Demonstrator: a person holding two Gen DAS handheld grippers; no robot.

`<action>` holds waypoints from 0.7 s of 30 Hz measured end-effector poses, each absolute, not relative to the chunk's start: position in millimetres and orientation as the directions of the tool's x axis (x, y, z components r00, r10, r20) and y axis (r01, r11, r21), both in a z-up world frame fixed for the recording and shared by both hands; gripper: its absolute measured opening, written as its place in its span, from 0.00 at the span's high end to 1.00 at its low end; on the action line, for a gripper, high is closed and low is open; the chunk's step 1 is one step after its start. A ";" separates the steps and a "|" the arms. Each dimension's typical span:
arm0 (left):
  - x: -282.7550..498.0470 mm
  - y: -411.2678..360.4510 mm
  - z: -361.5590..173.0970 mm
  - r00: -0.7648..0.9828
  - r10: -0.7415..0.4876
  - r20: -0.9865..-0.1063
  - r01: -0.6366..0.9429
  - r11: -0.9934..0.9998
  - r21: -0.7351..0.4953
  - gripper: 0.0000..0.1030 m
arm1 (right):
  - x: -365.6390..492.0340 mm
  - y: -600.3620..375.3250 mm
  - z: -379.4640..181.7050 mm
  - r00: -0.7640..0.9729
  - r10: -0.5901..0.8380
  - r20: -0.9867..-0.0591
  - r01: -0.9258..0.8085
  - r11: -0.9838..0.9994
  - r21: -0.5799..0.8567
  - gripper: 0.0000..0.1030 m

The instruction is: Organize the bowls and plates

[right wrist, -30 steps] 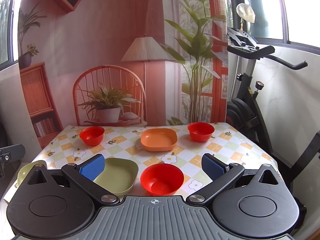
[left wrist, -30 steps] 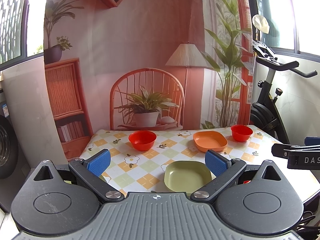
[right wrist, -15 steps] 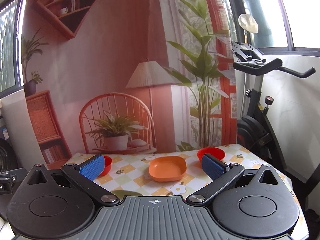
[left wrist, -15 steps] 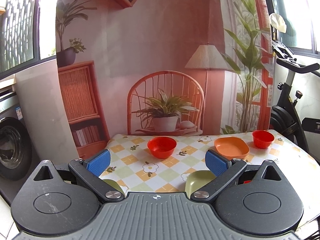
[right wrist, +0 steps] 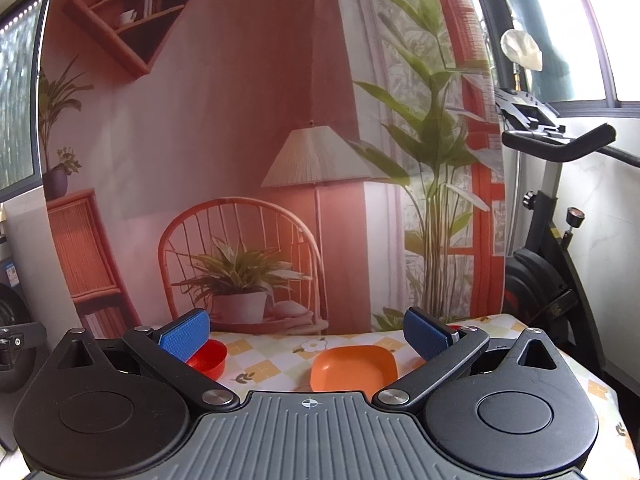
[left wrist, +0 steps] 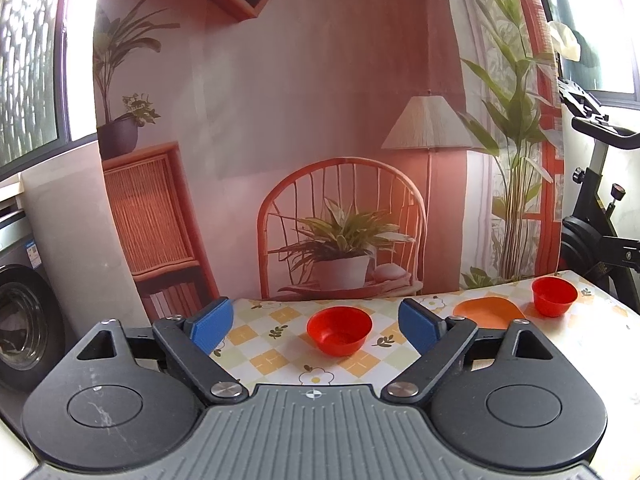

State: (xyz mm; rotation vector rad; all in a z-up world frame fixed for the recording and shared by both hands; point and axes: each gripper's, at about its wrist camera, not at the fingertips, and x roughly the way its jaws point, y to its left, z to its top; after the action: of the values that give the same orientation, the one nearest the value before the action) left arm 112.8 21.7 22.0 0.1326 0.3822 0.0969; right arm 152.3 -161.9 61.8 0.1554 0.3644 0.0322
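In the left wrist view my left gripper (left wrist: 314,326) is open and empty above the near part of the checkered table (left wrist: 264,340). A red bowl (left wrist: 339,335) sits just beyond its blue pads. An orange plate (left wrist: 490,312) and a second red bowl (left wrist: 554,297) lie farther right. In the right wrist view my right gripper (right wrist: 306,338) is open and empty, with the orange plate (right wrist: 354,368) ahead between its fingers. A red bowl (right wrist: 208,359) peeks from behind the left pad (right wrist: 185,334). The near dishes are hidden under both grippers.
A printed backdrop (left wrist: 320,120) of a chair, plant and lamp hangs right behind the table's far edge. An exercise bike (right wrist: 560,240) stands to the right of the table. A washing machine (left wrist: 24,320) is at the left.
Both grippers have tilted up and dropped toward the table's near edge. The green plates and the near red bowl have slid out of view beneath them. Both stay open.
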 end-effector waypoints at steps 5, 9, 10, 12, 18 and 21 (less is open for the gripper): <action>139.6 29.4 13.6 0.913 0.080 -0.401 -0.046 0.995 0.094 0.23 | 181.5 -158.6 44.0 0.913 0.089 -0.398 -0.021 0.985 0.170 0.00; 160.2 28.4 -4.5 0.897 0.037 -0.441 -0.007 0.998 0.069 0.41 | 204.8 -158.7 25.1 0.881 0.108 -0.460 -0.013 0.979 0.204 0.00; 165.1 28.1 -9.9 0.891 0.022 -0.453 0.004 0.998 0.058 0.43 | 210.0 -158.8 18.9 0.871 0.108 -0.479 -0.005 0.978 0.210 0.00; 172.4 24.0 -21.8 0.879 0.006 -0.476 0.019 0.999 0.047 0.44 | 217.5 -158.0 9.0 0.858 0.111 -0.501 -0.001 0.977 0.215 0.00; 193.5 13.7 -58.7 0.840 -0.013 -0.542 0.043 0.998 0.044 0.47 | 235.8 -152.8 -17.9 0.829 0.125 -0.546 -0.020 0.981 0.196 0.01; 203.9 14.8 -74.9 0.822 -0.009 -0.570 0.030 0.999 0.027 0.48 | 245.3 -152.5 -31.3 0.812 0.137 -0.568 -0.022 0.979 0.203 0.04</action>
State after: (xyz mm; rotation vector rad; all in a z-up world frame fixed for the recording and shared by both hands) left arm 203.9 14.8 -74.9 0.0355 0.6064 -0.0212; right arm 245.3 -152.5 -31.3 0.1911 0.6188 0.0854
